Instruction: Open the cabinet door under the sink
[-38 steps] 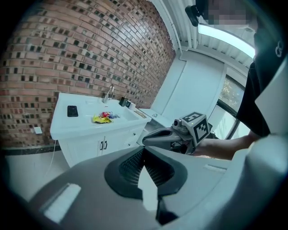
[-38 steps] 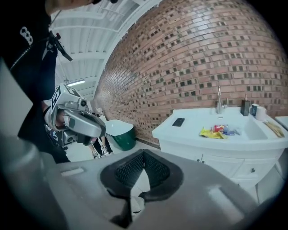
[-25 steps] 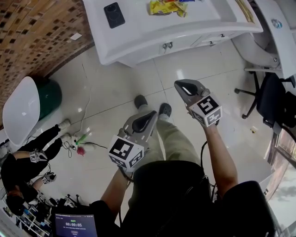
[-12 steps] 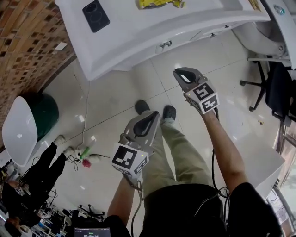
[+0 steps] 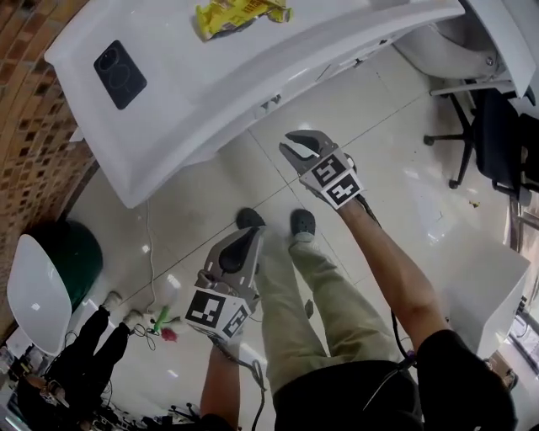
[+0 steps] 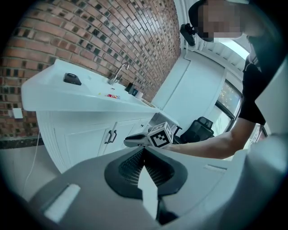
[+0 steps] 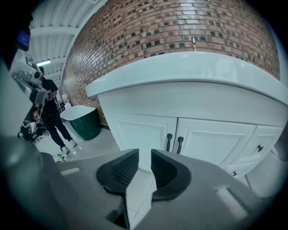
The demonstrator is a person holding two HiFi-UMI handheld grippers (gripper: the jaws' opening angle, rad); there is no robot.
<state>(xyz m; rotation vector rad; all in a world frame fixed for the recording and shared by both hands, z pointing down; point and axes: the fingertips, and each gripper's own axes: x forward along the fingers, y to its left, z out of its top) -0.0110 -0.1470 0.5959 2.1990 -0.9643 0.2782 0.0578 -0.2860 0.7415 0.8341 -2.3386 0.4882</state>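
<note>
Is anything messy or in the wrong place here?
A crumpled yellow wrapper lies on the white countertop. A loose cable and small red and green bits lie on the floor tiles. The cabinet doors look shut and straight.

The left cabinet door (image 7: 143,134) and the right cabinet door (image 7: 212,143) stand side by side in the front of the white vanity (image 5: 210,84), beneath its overhanging counter. The faucet (image 7: 194,43) rises above them at the far edge, by the brick wall. Each door is white with a recessed panel, upright and shut flush with the frame. Two dark vertical handles (image 7: 169,142) sit just beside each other at the meeting edges, one on each door.
</note>
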